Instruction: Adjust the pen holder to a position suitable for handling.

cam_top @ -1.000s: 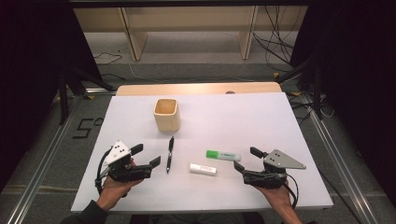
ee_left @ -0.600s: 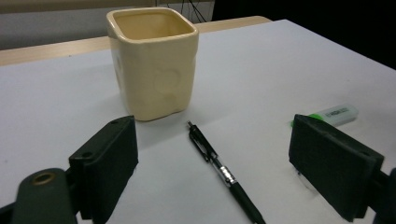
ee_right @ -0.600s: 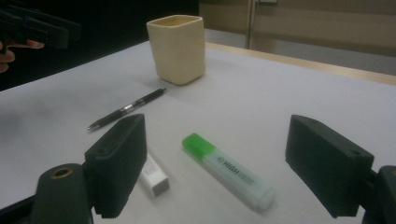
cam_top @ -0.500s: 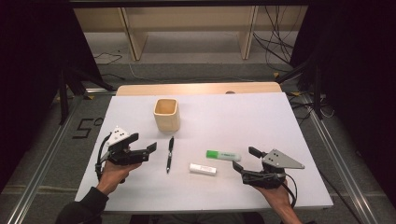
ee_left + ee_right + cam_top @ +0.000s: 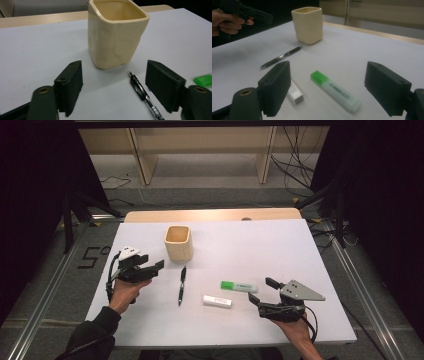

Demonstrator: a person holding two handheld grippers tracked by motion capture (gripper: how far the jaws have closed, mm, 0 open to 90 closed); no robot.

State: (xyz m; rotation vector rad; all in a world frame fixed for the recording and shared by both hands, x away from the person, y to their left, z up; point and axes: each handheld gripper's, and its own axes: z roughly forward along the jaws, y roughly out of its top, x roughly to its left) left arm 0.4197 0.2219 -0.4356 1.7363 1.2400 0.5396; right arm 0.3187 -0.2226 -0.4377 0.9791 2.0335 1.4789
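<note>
While the left gripper (image 5: 150, 266) hovers near the left edge of the table (image 5: 320, 250), its jaws have just been closing a little yet stand well apart with nothing between them; in the left gripper view the black pen (image 5: 145, 98) lies on the white surface just inside the right-hand jaw, untouched, and the cream cup (image 5: 115, 32) stands upright beyond the jaws. In the high view the pen lies lengthwise between the left gripper and the middle of the table, its far end just short of the cup, which stands nearer the far edge. The right gripper (image 5: 262, 295) rests near the near right corner, jaws wide apart and empty. Ahead of it in its own view lie a green highlighter (image 5: 335, 91) and a small white stick (image 5: 295, 93), side by side and apart, toward the near edge.
</note>
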